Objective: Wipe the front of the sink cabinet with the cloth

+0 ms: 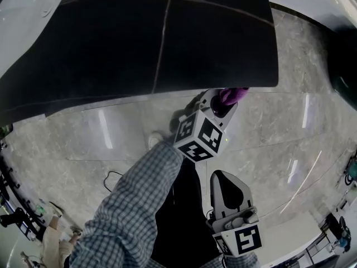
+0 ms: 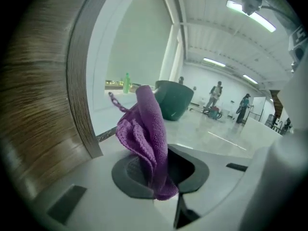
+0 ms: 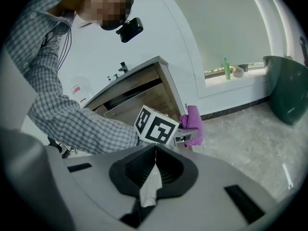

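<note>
A purple cloth (image 2: pixel 144 129) sticks up from my left gripper (image 2: pixel 156 172), whose jaws are shut on it. In the head view that gripper (image 1: pixel 228 102) holds the cloth (image 1: pixel 234 95) at the lower edge of the dark cabinet top (image 1: pixel 139 38). The cabinet's wood-grain side (image 2: pixel 38 105) fills the left of the left gripper view, close beside the cloth. My right gripper (image 3: pixel 154 170) is shut with nothing in it and hangs lower and nearer to me (image 1: pixel 226 188). It looks at the cloth (image 3: pixel 192 124) and the cabinet front (image 3: pixel 144 93).
A dark green tub (image 2: pixel 173 100) stands on the marble floor to the right, also in the right gripper view as the tub (image 3: pixel 288 95). A green bottle (image 3: pixel 224 69) sits on the window ledge. People (image 2: pixel 216 93) stand far off. Cables (image 1: pixel 111 177) lie on the floor.
</note>
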The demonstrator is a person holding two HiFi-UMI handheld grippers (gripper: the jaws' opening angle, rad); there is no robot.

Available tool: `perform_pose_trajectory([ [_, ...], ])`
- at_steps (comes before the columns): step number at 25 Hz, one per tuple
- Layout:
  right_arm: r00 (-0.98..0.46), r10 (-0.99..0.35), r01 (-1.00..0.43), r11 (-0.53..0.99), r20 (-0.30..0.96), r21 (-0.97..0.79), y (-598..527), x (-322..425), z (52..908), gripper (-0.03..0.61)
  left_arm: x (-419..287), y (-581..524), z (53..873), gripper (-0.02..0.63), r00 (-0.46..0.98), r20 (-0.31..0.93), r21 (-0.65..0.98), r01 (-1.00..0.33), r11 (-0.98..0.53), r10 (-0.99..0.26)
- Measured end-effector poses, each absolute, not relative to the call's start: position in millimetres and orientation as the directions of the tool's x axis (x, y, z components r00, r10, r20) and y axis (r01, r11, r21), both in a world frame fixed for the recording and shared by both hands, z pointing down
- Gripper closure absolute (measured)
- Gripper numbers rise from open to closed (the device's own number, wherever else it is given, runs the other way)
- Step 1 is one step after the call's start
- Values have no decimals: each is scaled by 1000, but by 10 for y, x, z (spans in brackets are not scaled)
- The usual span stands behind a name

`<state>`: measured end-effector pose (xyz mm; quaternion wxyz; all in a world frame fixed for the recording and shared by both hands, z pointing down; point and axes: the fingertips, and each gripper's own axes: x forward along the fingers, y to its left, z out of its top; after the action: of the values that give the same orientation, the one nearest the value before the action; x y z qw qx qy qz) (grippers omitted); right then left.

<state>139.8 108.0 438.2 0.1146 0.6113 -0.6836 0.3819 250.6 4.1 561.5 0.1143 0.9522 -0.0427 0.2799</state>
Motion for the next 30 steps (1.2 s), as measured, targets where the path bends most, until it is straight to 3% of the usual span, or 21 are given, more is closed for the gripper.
perform_pose_trajectory([
  [10,-232,-740,-920,-43,631,-389,1122,1380,4448,560,2080,-460,5941,545,770,610,265,-421,-867,-187],
  [30,-368,-690,-908,122,624,-401,882,828,4463,560,732,-919,6135,545,649,658,288,-686,-668,-382],
])
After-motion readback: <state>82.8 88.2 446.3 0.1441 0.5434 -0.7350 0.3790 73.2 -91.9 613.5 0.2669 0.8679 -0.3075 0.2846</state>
